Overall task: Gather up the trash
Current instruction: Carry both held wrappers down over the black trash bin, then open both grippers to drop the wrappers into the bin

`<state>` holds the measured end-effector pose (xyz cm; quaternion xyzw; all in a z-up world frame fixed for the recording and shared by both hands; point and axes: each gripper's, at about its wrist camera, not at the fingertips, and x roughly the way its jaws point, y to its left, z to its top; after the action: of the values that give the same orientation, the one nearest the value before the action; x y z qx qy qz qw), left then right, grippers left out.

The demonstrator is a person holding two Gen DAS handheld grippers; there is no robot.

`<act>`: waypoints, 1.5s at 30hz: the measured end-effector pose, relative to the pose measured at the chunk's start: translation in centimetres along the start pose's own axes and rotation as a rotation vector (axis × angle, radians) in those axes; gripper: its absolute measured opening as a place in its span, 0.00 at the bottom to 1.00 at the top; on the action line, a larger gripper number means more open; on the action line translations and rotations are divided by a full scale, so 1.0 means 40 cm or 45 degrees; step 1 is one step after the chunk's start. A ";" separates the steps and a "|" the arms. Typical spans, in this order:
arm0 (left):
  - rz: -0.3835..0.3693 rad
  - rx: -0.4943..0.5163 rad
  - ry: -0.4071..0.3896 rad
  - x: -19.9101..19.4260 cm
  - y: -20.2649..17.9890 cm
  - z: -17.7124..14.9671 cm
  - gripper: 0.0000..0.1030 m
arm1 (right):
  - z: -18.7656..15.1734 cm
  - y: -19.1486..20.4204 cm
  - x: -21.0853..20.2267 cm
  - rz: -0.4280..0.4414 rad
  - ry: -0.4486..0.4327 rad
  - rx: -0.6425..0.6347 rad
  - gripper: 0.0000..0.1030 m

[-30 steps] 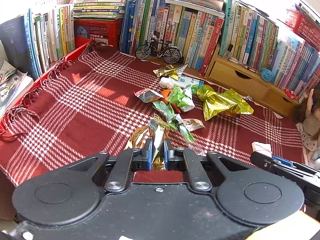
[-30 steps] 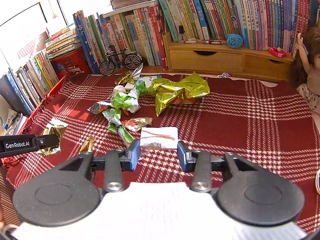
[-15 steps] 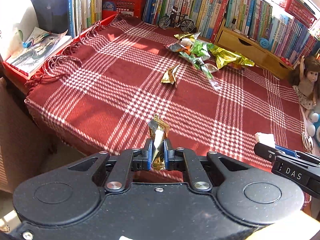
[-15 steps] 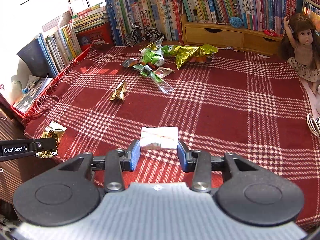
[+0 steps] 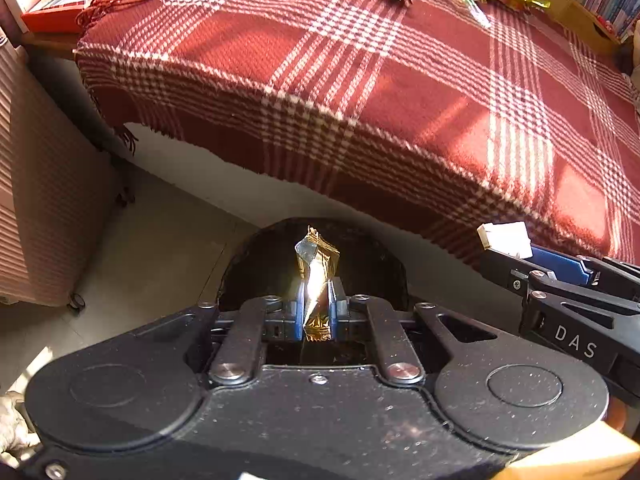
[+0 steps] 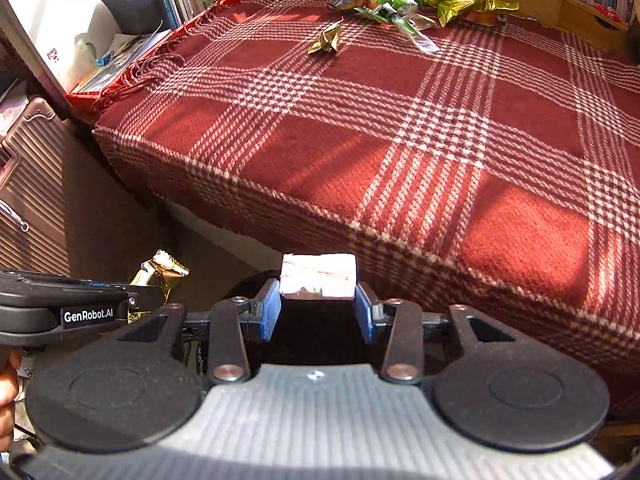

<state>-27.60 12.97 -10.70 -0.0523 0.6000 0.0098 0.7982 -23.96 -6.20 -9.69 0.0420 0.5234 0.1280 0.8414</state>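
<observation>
Both grippers were held beyond the blanket [image 6: 400,128] edge, over a dark bin [image 5: 276,256]: left gripper [image 5: 316,312] jaws clenched on a gold wrapper [image 5: 316,268], right gripper [image 6: 318,312] jaws grasping a white packet [image 6: 318,276]. Remaining wrappers [image 6: 396,0] were seen whole only in the right view.

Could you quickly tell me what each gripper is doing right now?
Left gripper: shut on the gold wrapper.
Right gripper: shut on the white packet.

Plaid blanket [image 6: 400,120] — crumpled wrappers [image 6: 404,4] lying at its far edge.
</observation>
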 end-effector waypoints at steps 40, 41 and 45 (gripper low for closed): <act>0.127 -0.117 0.063 0.243 0.085 0.003 0.64 | -0.011 0.014 0.181 0.050 0.080 -0.124 0.73; 0.127 -0.115 0.042 0.227 0.083 0.008 0.65 | -0.005 0.012 0.163 0.059 0.061 -0.114 0.73; 0.139 -0.093 -0.076 0.128 0.070 0.047 0.70 | 0.032 -0.006 0.082 0.089 -0.025 -0.064 0.74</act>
<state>-24.57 15.69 -15.30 -0.0484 0.5770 0.0769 0.8116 -21.39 -5.48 -12.02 0.0406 0.5101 0.1700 0.8422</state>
